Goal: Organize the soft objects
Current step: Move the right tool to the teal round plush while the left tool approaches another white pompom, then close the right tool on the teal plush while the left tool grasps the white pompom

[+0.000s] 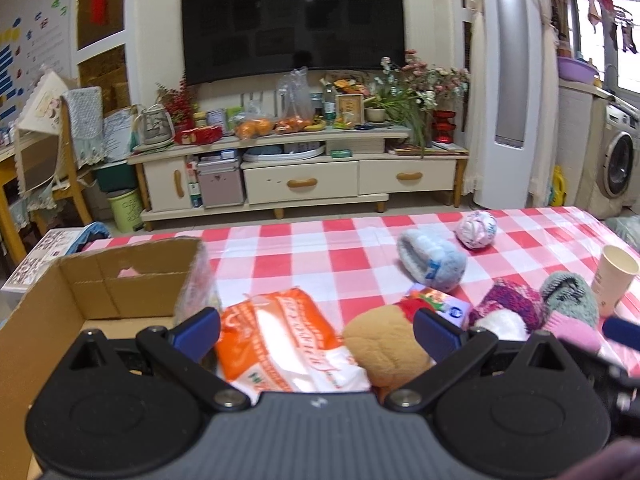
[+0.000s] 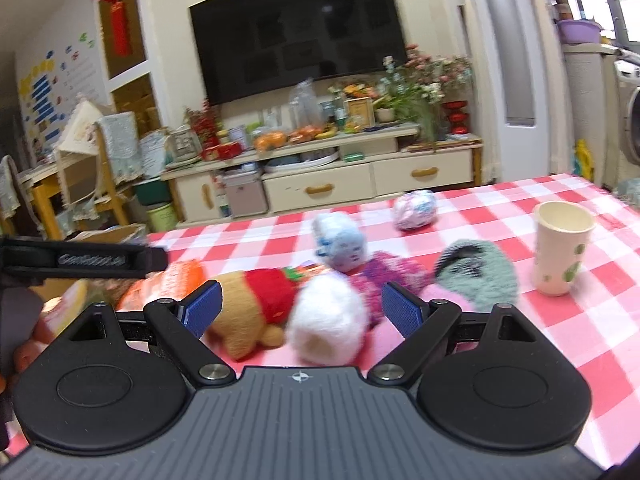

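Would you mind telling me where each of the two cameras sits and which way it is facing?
Left wrist view: on the left gripper, low above the checked table, facing the TV; open blue fingers frame the orange-and-white packet and bear plush, cardboard box left; the right gripper's blue fingertip shows at right.
Right wrist view: on the right gripper, further right, same heading; open fingers frame the white fluffy sock; the left gripper's black body intrudes at left.
Shared: bear plush, light blue sock, paper cup, TV.

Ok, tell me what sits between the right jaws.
In the right wrist view, a white fluffy sock roll and part of a brown plush toy lie between the open jaws.
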### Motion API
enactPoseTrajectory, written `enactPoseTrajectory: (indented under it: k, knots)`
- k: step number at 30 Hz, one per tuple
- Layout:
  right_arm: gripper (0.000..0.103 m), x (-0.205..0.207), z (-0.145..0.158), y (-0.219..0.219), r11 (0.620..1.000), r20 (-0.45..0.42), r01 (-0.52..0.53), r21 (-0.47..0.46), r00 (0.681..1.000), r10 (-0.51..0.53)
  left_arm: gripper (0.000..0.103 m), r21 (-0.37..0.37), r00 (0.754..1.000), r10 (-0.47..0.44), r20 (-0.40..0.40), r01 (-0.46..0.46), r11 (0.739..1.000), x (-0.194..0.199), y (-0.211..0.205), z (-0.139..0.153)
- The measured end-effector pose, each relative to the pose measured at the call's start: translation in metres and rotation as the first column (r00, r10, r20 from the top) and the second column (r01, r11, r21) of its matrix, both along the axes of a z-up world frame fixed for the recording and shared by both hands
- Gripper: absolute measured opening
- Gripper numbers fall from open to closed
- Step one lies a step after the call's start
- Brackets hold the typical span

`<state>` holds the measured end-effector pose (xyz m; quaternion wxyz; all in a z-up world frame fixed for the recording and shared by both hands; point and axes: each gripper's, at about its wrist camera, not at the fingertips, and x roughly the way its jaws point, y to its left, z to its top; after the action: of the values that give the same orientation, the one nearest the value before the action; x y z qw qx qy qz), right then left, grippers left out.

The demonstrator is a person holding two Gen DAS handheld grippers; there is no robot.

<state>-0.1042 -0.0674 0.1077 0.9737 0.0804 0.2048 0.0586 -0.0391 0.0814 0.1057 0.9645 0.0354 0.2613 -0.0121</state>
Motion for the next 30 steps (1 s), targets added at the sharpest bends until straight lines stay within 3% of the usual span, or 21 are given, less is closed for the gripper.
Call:
enactPoseTrajectory:
  k: [8, 17, 23, 30]
  knots:
    - [0.103, 0.005, -0.007, -0.046, 0.990, -0.040, 0.134, 0.039, 0.990, -0.133, 0.102, 0.015, 0.993, -0.121, -0.013, 0.121, 0.992, -0.005, -0.032, -0.011]
    - [0.103, 0.018, -0.020, -0.098, 0.960, -0.085, 0.261, 0.097, 0.964, -0.254, 0.102, 0.030, 0.967, -0.245, -0.067, 0.248, 0.968, -0.004, -0.073, -0.033]
    - [0.103, 0.037, -0.035, -0.122, 0.932, -0.190, 0.293, 0.212, 0.948, -0.255, 0.102, 0.014, 0.955, -0.279, -0.100, 0.282, 0.959, 0.004, -0.092, -0.045]
    - [0.103, 0.056, -0.044, -0.134, 0.918, -0.264, 0.293, 0.267, 0.938, -0.223, 0.096, -0.016, 0.953, -0.274, -0.131, 0.275, 0.961, 0.020, -0.103, -0.056]
